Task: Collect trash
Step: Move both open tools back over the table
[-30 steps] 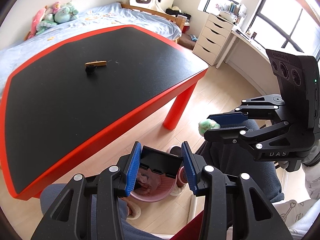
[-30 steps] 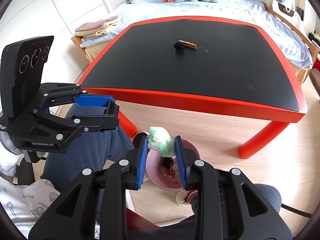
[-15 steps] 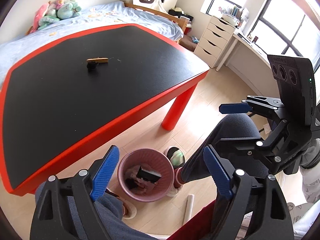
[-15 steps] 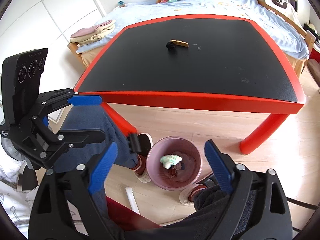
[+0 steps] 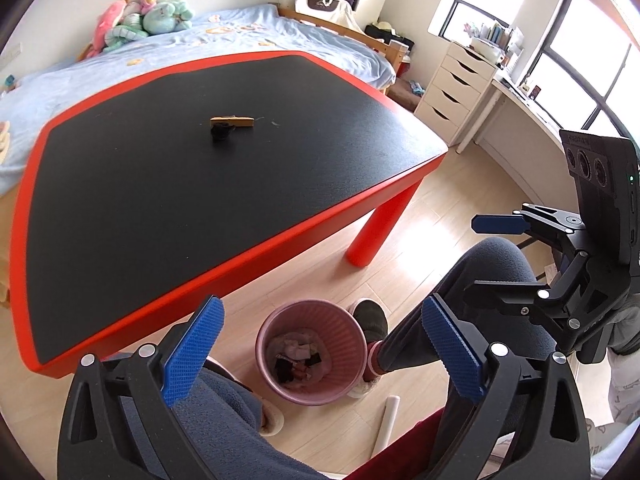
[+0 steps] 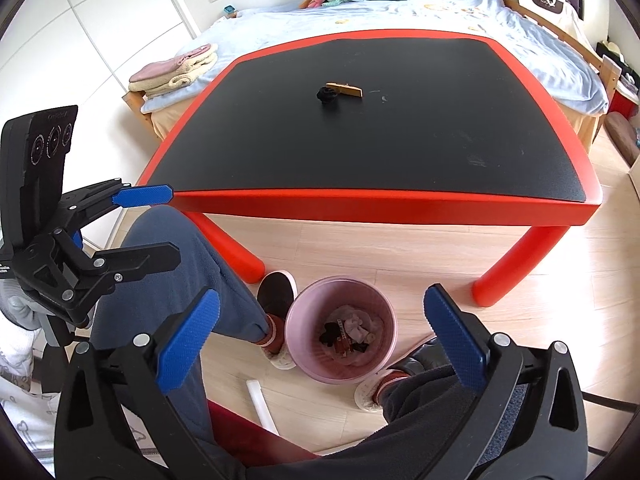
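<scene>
A pink ribbed trash bin (image 5: 311,356) stands on the wooden floor between the person's feet, with scraps inside; it also shows in the right wrist view (image 6: 341,340). My left gripper (image 5: 320,354) is open and empty above the bin. My right gripper (image 6: 320,342) is open and empty above the bin too. On the black table top lie a small black crumpled piece (image 5: 221,132) and a tan wooden clip (image 5: 233,121); both show in the right wrist view, the black piece (image 6: 327,95) and the clip (image 6: 345,90).
The red-edged table (image 5: 280,236) stands in front of the bin on red legs (image 6: 516,268). A white tube (image 6: 262,402) lies on the floor near the bin. The person's legs flank the bin. A bed (image 6: 440,12) lies behind the table, white drawers (image 5: 456,92) to the right.
Both grippers opened wide and lifted back from the bin. The left let go of a black piece and the right let go of a green-white wad; both dropped into the bin.
</scene>
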`<act>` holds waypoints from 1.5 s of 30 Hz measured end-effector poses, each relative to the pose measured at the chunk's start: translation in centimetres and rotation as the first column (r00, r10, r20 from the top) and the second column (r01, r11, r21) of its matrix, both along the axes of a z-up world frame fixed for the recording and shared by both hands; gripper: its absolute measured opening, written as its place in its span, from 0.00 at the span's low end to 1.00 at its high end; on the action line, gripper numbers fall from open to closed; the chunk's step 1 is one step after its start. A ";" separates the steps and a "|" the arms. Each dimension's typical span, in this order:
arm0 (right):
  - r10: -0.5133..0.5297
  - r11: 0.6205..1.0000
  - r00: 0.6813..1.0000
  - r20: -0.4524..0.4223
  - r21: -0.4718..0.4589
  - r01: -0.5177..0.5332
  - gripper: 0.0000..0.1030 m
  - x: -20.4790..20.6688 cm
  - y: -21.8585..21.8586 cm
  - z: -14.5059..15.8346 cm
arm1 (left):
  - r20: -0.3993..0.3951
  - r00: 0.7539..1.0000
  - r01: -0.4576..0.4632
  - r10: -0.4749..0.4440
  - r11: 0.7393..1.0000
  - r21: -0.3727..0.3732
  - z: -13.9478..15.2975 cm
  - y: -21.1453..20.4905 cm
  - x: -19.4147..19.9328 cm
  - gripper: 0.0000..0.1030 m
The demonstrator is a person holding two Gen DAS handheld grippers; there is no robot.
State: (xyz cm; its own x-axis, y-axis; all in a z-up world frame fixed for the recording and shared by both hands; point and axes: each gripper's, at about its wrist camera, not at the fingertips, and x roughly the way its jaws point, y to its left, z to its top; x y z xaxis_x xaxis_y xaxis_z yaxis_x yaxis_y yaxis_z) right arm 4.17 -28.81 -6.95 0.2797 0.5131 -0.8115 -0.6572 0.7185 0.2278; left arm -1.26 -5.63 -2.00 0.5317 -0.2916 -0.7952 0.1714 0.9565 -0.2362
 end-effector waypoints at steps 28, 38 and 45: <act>-0.004 0.999 0.996 0.095 0.035 0.000 0.97 5.9 2.4 4.4 | 0.067 0.996 -0.066 0.064 0.997 0.027 2.9 3.4 5.0 0.93; 0.003 1.000 0.992 0.128 -0.008 -0.002 0.97 11.2 4.6 4.5 | 0.065 0.995 -0.084 0.080 0.995 0.047 2.7 4.8 9.9 0.93; 0.011 0.999 0.992 0.124 -0.043 -0.006 0.97 15.3 6.8 3.0 | 0.039 0.997 -0.077 0.074 0.994 0.077 1.1 5.5 13.8 0.93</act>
